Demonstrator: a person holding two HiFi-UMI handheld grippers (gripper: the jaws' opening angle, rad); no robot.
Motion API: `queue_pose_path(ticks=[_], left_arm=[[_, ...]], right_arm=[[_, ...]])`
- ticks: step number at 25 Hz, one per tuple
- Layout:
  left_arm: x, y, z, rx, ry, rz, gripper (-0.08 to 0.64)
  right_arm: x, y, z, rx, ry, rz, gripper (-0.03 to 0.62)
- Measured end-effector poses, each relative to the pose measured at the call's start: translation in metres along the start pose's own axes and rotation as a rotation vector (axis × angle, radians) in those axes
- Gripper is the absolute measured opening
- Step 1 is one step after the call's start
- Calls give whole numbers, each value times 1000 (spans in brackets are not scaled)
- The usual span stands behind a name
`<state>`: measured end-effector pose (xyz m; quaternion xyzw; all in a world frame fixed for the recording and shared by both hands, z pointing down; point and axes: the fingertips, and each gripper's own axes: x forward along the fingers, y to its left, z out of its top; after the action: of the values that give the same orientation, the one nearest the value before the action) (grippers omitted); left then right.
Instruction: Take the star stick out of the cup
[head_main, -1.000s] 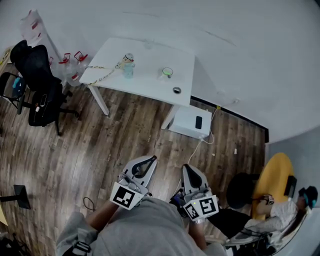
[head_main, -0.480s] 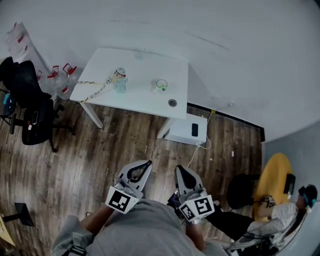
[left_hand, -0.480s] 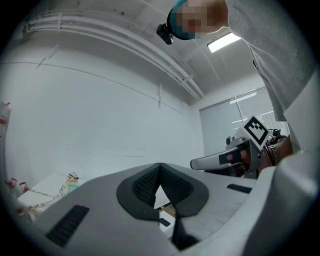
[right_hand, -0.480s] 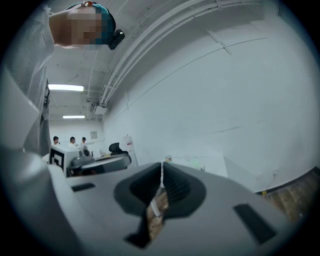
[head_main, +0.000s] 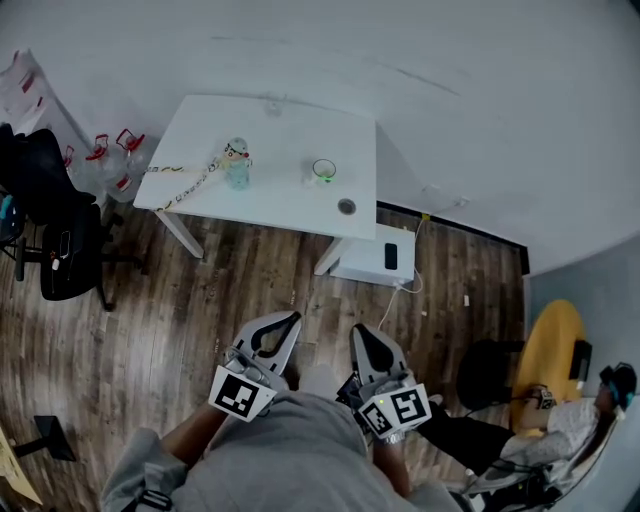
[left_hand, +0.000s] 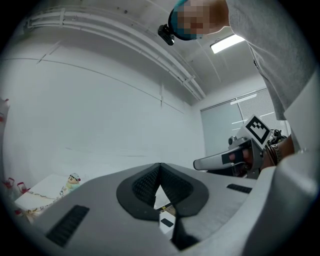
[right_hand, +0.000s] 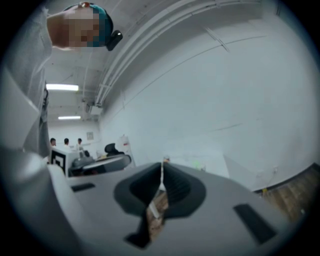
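Note:
A small clear cup (head_main: 323, 170) with something green in it stands on the white table (head_main: 290, 130), far ahead of me; the star stick is too small to make out. My left gripper (head_main: 290, 319) and right gripper (head_main: 358, 333) are held low near my body, over the wooden floor and well short of the table. Both are shut with nothing between the jaws. In the left gripper view the pads (left_hand: 150, 182) meet at the tip. In the right gripper view the left gripper (right_hand: 100, 162) shows beside my right gripper (right_hand: 161, 176).
On the table are a bottle with a figure top (head_main: 236, 163), a beaded chain (head_main: 185, 181) and a small round lid (head_main: 346, 207). A white box (head_main: 370, 250) with a black phone (head_main: 390, 257) sits by the table leg. A black office chair (head_main: 50, 215) is at the left, and a seated person (head_main: 560, 430) at the right.
The table sits further left and slightly larger in the head view than a second ago. Both grippers stay shut and keep their places near my body.

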<state>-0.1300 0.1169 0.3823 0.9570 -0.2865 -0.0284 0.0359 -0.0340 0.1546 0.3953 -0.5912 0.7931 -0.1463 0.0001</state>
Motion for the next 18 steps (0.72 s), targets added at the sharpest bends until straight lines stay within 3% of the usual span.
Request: queue_pose_path(ticks=[7,18], left_arm=[[10,10,-8,-13,26,-7,34],[42,38,-14,-6,41,55,34]], right_arm=[[16,-11,-3,16,20,-8,35],[61,-45,7,10,22,39,35]])
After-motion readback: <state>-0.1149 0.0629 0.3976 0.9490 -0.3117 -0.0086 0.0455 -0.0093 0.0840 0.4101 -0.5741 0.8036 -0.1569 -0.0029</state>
